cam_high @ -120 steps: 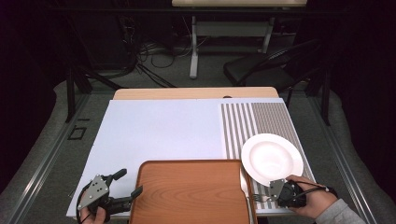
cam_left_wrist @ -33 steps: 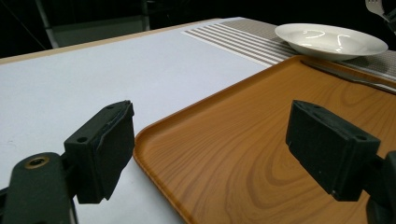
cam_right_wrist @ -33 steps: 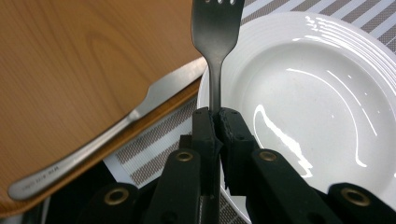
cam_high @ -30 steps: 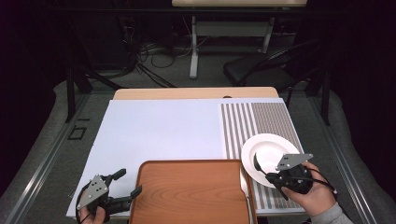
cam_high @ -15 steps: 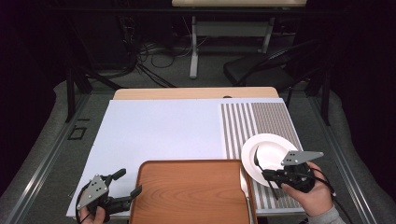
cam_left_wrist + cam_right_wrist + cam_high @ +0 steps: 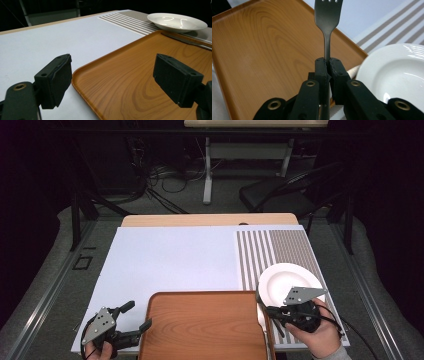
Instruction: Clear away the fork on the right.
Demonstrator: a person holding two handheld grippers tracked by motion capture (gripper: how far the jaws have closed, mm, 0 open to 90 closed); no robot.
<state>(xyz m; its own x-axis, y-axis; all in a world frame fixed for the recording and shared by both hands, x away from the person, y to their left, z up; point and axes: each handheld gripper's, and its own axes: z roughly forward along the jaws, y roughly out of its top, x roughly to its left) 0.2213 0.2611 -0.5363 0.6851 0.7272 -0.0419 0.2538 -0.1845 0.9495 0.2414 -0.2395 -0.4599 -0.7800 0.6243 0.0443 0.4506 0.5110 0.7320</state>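
Observation:
A wood-grain tray (image 6: 205,325) lies at the table's near edge, with a white plate (image 6: 290,280) on the striped mat to its right. My right gripper (image 6: 270,312) hovers between the two, pointing left toward the tray. Its jaws are shut on the neck of a metal fork (image 6: 327,15), tines forward over the tray (image 6: 262,50), with the plate (image 6: 397,72) to the right. My left gripper (image 6: 137,315) rests at the tray's left corner. It is open (image 6: 112,80), its jaws straddling the tray rim (image 6: 82,75) with nothing between them. The plate (image 6: 175,21) lies beyond.
A pale blue mat (image 6: 170,260) covers the table's middle and left. A grey-and-white striped mat (image 6: 275,245) covers the right side. Past the table's far wooden edge (image 6: 205,220) are cables, a table leg and a dark chair (image 6: 290,192).
My right gripper has come up from the table's near right edge and shifted slightly left, now holding the fork toward the tray. The left gripper, tray and plate have stayed put.

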